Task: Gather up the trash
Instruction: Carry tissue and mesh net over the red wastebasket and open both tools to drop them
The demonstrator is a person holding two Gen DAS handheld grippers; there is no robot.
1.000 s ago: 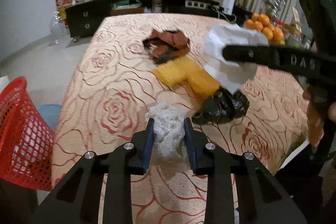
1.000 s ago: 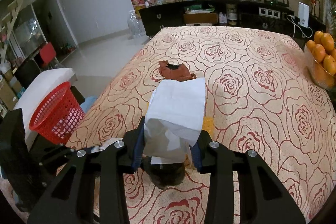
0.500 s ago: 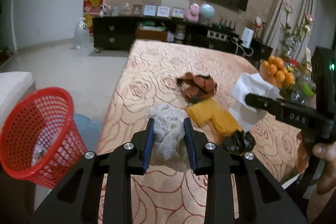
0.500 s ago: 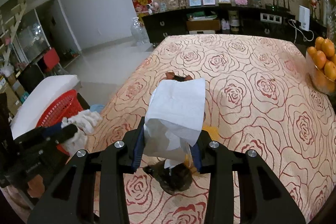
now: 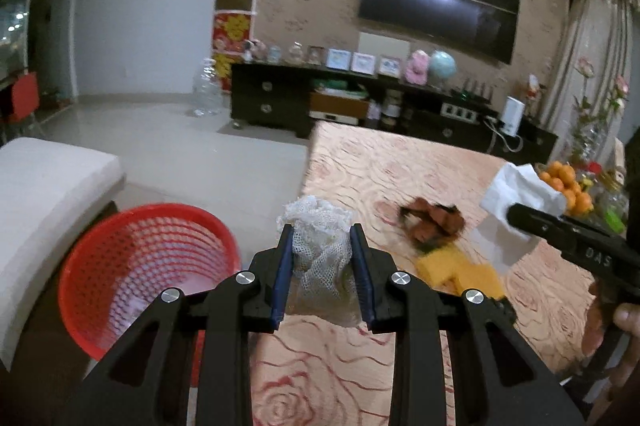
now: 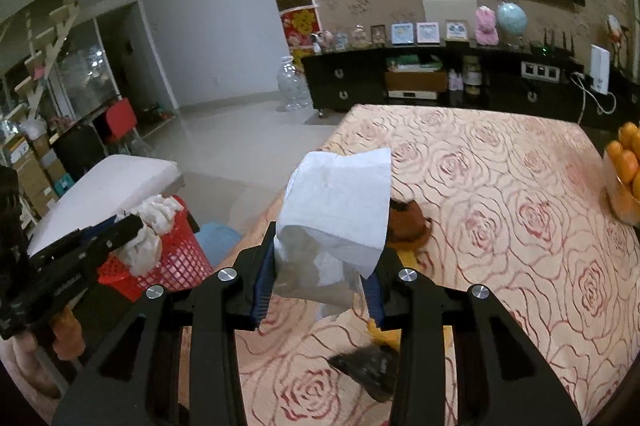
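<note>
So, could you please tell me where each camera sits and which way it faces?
Left wrist: on the left claw, facing past its white netting toward the red basket and table; a thumb shows at the right.
Right wrist: on the right claw, facing across the table over its white tissue; the left hand shows.
Shared: basket, table, brown scrap, each other's claw.

The worktop is covered with a cream cloth printed with red roses. Lying on it near the left edge are a crumpled brown wrapper, a yellow piece just beside it on the nearer side, and a black plastic bag closer still. A bowl of oranges stands at the far right edge. On the floor beside the worktop sits a red mesh basket, with a clear water jug farther off.
</note>
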